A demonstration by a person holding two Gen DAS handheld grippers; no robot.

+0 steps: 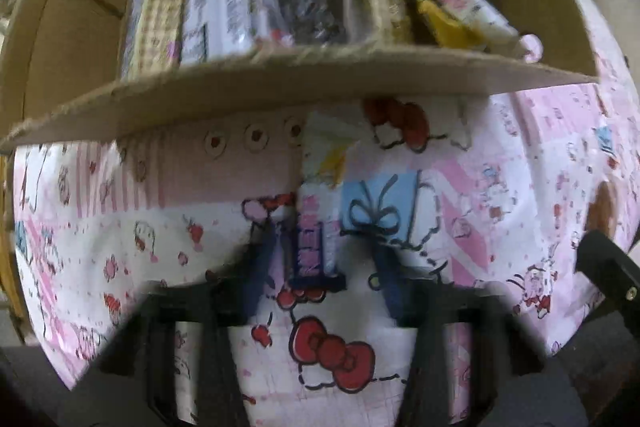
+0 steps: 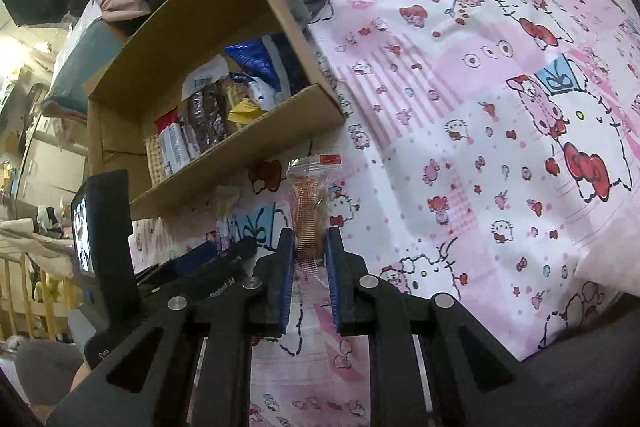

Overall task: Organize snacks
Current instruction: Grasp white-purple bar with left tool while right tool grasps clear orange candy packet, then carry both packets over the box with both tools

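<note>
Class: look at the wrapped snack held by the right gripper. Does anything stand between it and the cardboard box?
Nothing visible does. The right gripper holds the clear-wrapped snack over the patterned sheet, and the cardboard box lies open-topped just beyond.

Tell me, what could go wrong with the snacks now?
1. The right gripper pinches only the lower part of the clear cookie pack; the thin wrapper might slip, or the cookie might crack.
2. The box already looks crowded with packets standing in a row, so pushing another in could tip them.
3. The left gripper grips a purple snack bar on the soft patterned sheet, and could catch the cloth too.
</note>
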